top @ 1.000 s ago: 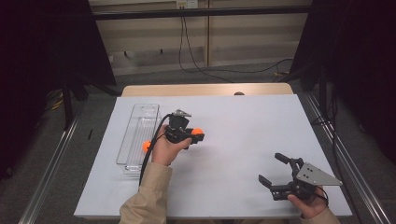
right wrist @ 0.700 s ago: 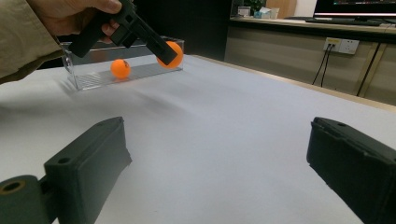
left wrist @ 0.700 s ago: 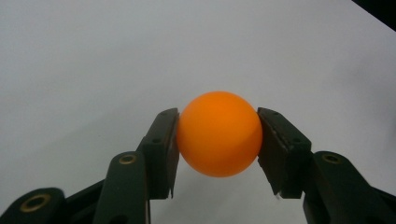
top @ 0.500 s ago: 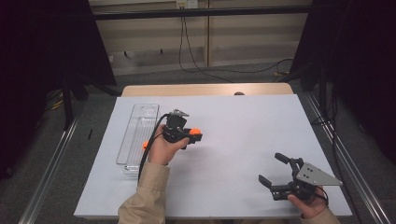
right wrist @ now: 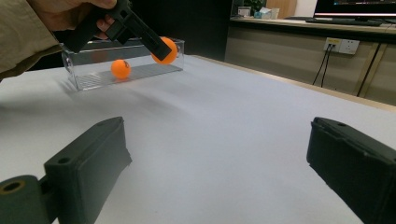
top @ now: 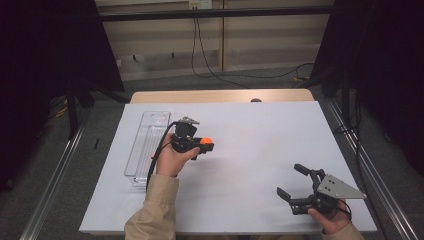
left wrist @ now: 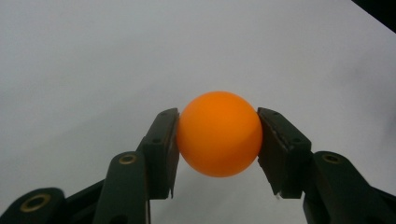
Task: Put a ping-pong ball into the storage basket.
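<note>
Your left gripper [top: 204, 145] is pinching the orange plastic ball [left wrist: 219, 133], held in the air just right of the clear plastic tray [top: 145, 145]. Carry step. Next: pick a spot on the white table [top: 260, 145], lower, release. Right gripper [top: 296, 186] idle, jaws spread, empty.

Surroundings of the white surface

The white surface [top: 260, 150] lies on a wooden tabletop [top: 220, 95] whose far edge shows. Behind it, black cables [top: 210, 60] trail over grey floor below pale wall panels. In the right gripper view, a wall socket [right wrist: 342, 45] sits under a desk holding a monitor [right wrist: 355, 7].
</note>
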### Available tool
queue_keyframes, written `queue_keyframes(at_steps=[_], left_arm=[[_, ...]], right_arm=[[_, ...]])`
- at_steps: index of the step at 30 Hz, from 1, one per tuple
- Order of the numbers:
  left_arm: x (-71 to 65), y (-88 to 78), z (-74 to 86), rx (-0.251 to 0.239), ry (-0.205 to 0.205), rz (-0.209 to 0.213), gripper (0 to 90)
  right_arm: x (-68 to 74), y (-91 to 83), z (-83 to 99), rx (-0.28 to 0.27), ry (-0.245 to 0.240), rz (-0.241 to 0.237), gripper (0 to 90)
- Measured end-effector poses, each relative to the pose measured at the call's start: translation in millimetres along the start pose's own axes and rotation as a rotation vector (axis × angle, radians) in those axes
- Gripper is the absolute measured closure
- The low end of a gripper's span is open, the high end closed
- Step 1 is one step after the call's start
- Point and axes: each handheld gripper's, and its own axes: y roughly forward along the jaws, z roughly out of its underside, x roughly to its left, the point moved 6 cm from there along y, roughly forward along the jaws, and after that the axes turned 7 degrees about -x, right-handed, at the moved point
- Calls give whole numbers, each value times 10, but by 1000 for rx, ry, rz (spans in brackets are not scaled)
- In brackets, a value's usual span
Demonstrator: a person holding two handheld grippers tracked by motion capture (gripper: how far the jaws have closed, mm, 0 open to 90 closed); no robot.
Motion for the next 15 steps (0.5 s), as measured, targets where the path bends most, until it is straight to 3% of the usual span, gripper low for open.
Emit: queue_keyframes(at_steps=[15], left_arm=[[59,-67,8,7,-13,-5,509]], right_arm=[[2,2,-1,-1,1,-1,44]])
